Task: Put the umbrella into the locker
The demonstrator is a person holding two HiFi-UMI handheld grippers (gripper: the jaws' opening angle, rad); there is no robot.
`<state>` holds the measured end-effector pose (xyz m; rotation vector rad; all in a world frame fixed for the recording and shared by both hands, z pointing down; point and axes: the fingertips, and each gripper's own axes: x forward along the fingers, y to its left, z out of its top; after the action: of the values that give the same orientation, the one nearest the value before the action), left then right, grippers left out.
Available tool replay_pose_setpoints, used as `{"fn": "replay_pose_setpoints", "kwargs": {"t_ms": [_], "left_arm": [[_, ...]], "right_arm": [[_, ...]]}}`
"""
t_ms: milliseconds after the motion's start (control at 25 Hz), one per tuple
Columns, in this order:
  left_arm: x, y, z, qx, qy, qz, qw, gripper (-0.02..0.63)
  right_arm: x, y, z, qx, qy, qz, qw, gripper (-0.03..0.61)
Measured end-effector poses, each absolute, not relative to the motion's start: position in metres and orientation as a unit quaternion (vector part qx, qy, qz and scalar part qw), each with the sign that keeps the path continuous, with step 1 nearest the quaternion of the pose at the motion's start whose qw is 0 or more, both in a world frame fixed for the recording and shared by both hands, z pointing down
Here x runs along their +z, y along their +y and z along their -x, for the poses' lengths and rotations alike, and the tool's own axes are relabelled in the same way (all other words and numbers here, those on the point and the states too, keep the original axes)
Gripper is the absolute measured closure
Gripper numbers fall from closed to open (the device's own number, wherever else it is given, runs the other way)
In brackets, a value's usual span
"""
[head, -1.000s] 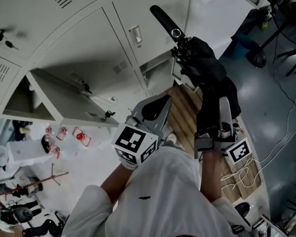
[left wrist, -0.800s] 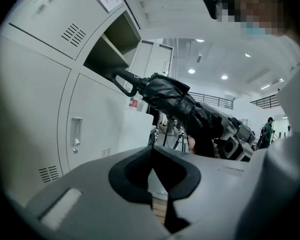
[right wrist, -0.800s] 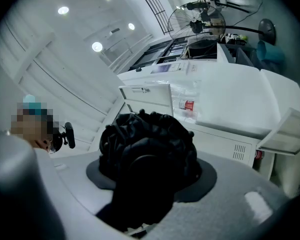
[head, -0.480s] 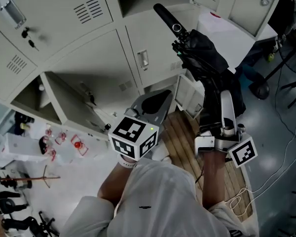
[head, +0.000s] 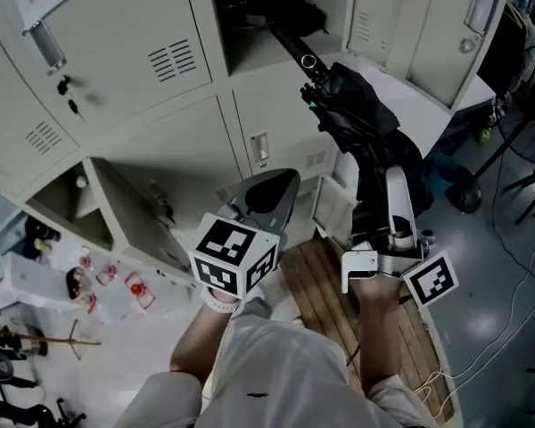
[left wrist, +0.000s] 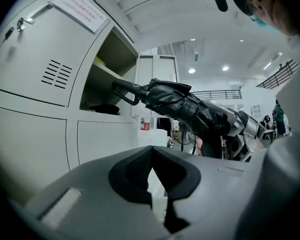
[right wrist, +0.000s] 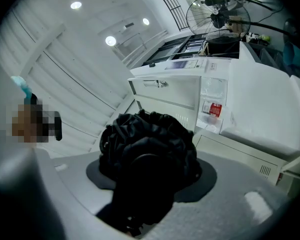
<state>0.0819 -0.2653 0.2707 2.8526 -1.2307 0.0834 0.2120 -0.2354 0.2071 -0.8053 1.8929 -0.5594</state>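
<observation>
A folded black umbrella (head: 366, 114) is gripped around its bundled canopy by my right gripper (head: 379, 181), which is shut on it. Its straight black handle (head: 294, 47) points up and left, its tip at the mouth of an open upper locker compartment (head: 216, 25). In the left gripper view the umbrella (left wrist: 180, 101) lies nearly level, handle (left wrist: 125, 91) at the compartment's opening (left wrist: 107, 71). The right gripper view is filled by the canopy (right wrist: 147, 154). My left gripper (head: 272, 185) hangs lower left of the umbrella, shut and holding nothing (left wrist: 152, 151).
A dark object (left wrist: 102, 109) lies on the open compartment's shelf. Closed grey doors, one with keys (head: 67, 96), surround it. Lower lockers stand open at left (head: 116, 203). A wooden pallet (head: 325, 283) lies underfoot, cables (head: 517, 266) at right, a fan (right wrist: 217, 14) beyond.
Both grippers have risen along the locker front. The umbrella's handle has climbed from the middle doors to the mouth of the open upper compartment.
</observation>
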Motion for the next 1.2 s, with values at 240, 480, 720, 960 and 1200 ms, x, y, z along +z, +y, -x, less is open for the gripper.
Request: {"fn": "replay_pose_setpoints", "kwargs": {"t_ms": [240,480,720,960,1200], "left_arm": [[0.237,-0.281,-0.080,0.015,-0.399,-0.917,-0.010,0.597],[0.202,-0.299,-0.073,0.013,-0.415,-0.909,-0.039,0.595],[0.174,-0.312,-0.070,-0.004,-0.426,-0.903,-0.053,0.595],[0.143,-0.318,-0.067,-0.028,-0.428,-0.901,-0.071,0.595],[0.121,-0.334,-0.061,-0.043,-0.436,-0.895,-0.079,0.595]], "right_arm": [[0.181,-0.248,-0.206,-0.213,0.785,0.319,0.487,0.314],[0.150,-0.253,-0.199,-0.182,0.795,0.311,0.488,0.314],[0.109,-0.259,-0.197,-0.136,0.802,0.314,0.490,0.314],[0.073,-0.272,-0.198,-0.089,0.802,0.334,0.487,0.316],[0.038,-0.295,-0.194,-0.053,0.805,0.359,0.470,0.316]]}}
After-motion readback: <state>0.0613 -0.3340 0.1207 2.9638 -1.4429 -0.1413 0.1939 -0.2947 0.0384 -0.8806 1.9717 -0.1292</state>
